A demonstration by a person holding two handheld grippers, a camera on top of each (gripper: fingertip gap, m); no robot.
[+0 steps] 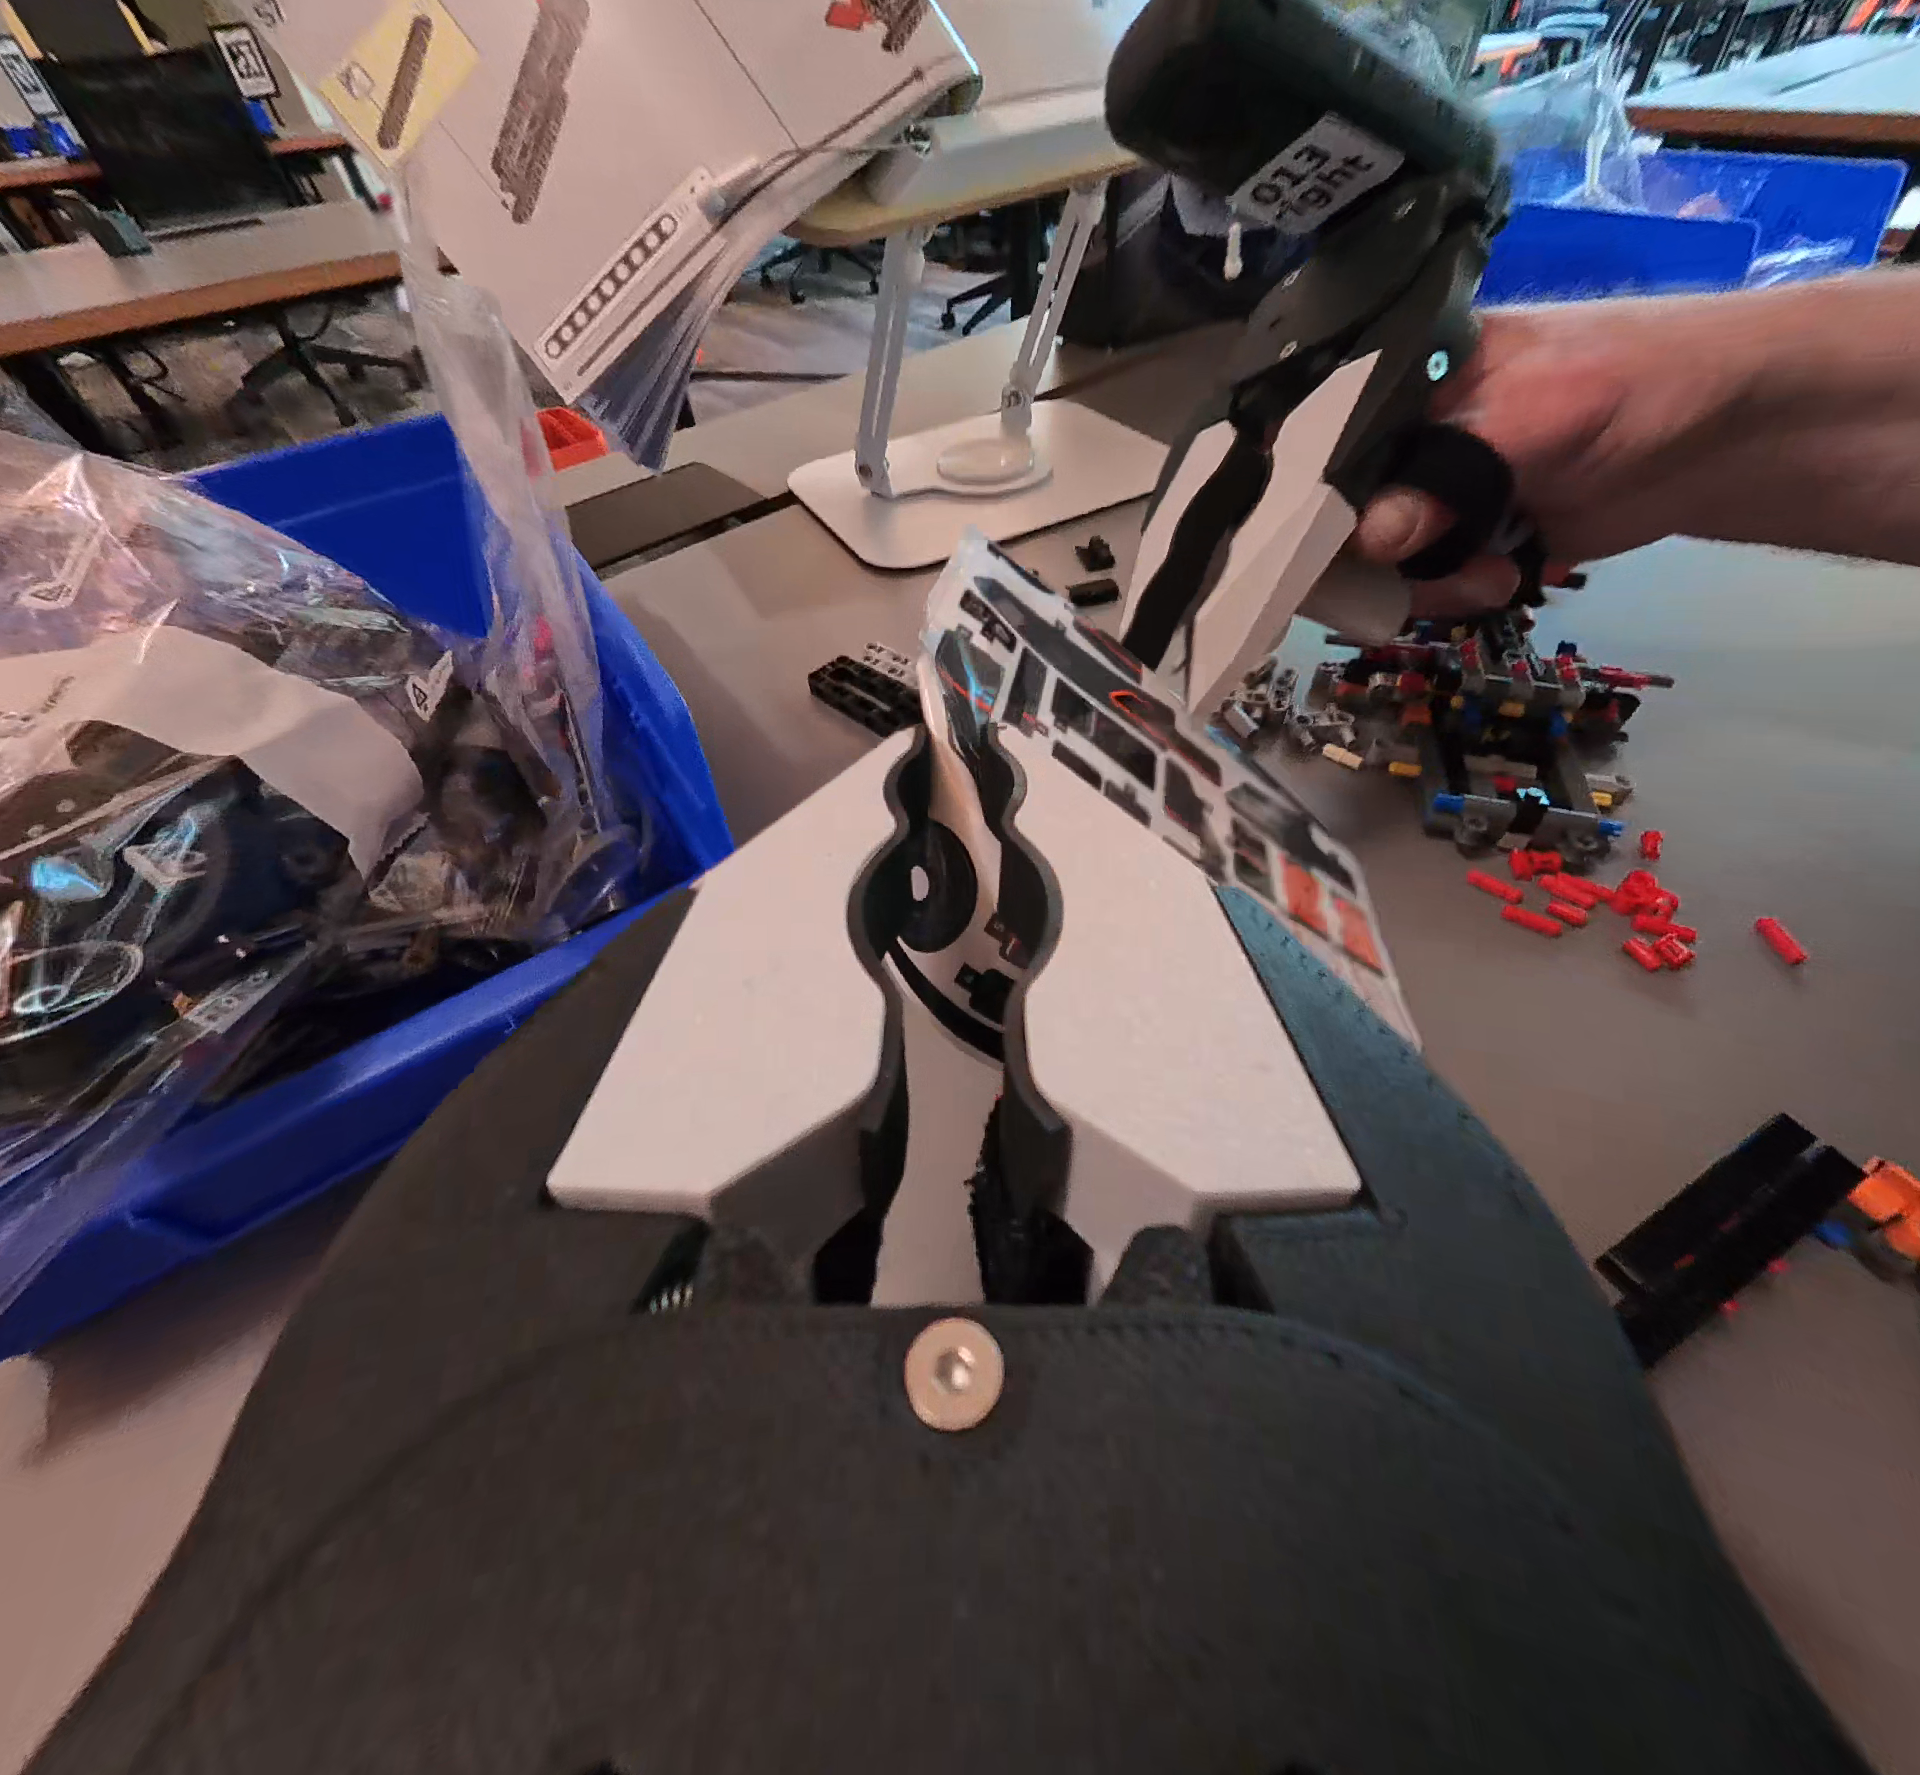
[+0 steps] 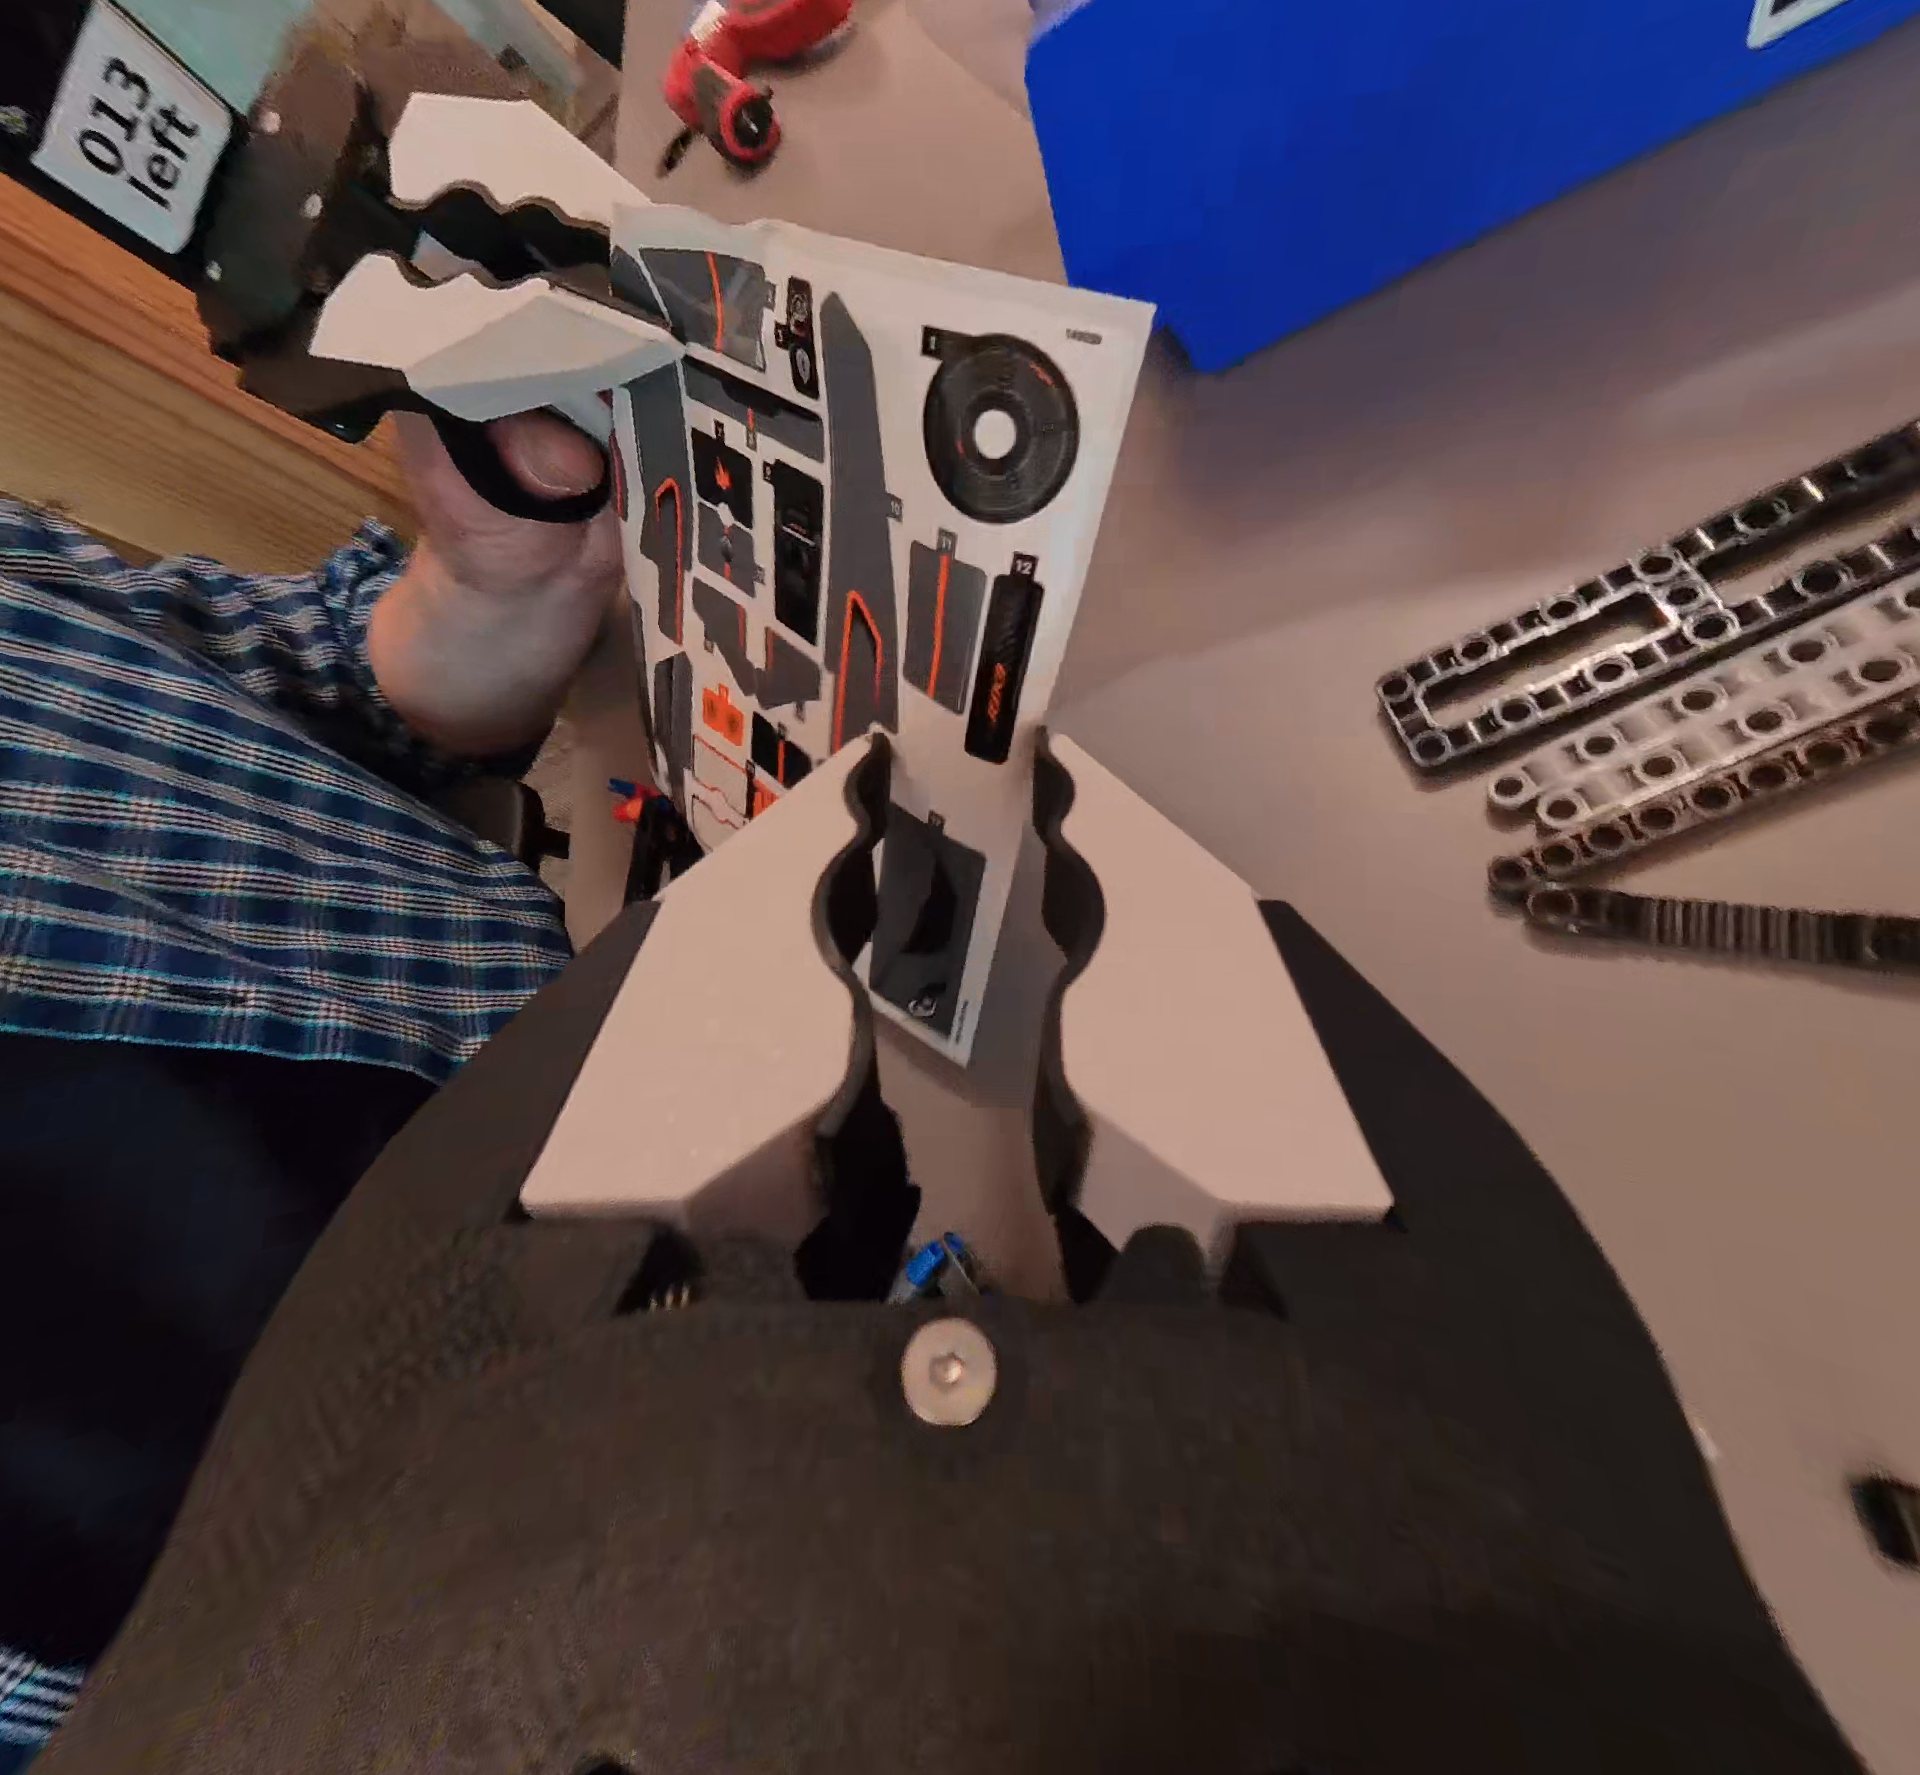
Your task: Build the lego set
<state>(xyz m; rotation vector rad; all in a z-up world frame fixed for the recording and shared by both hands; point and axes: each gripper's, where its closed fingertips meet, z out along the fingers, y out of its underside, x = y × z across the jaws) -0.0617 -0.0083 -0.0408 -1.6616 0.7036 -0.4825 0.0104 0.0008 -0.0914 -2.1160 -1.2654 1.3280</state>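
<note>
A white sticker sheet [image 1: 1143,749] with black, grey and orange decals is held up over the grey table. My left gripper [image 1: 961,738] is shut on one edge of it; the same gripper shows in the right wrist view [image 2: 644,312], clamping the sheet [image 2: 862,478]. My right gripper [image 2: 956,749] is open, with the sheet's lower corner between its fingers, not pinched. It also shows in the left wrist view [image 1: 1174,676], tips at the sheet's far edge. A partly built Lego model [image 1: 1496,738] sits on the table beyond.
A blue bin [image 1: 416,520] holding clear bags of parts [image 1: 208,738] stands at the left. The instruction booklet [image 1: 644,115] rests on a white stand [image 1: 966,478]. Red pins [image 1: 1621,904] lie scattered. Long black and white beams [image 2: 1662,686] lie to the right. The gap from one gripper's tips to the other's is roughly 10 cm. To reach the partly built Lego model [image 1: 1496,738] in a straight line is about 15 cm for my right fingers, about 25 cm for my left.
</note>
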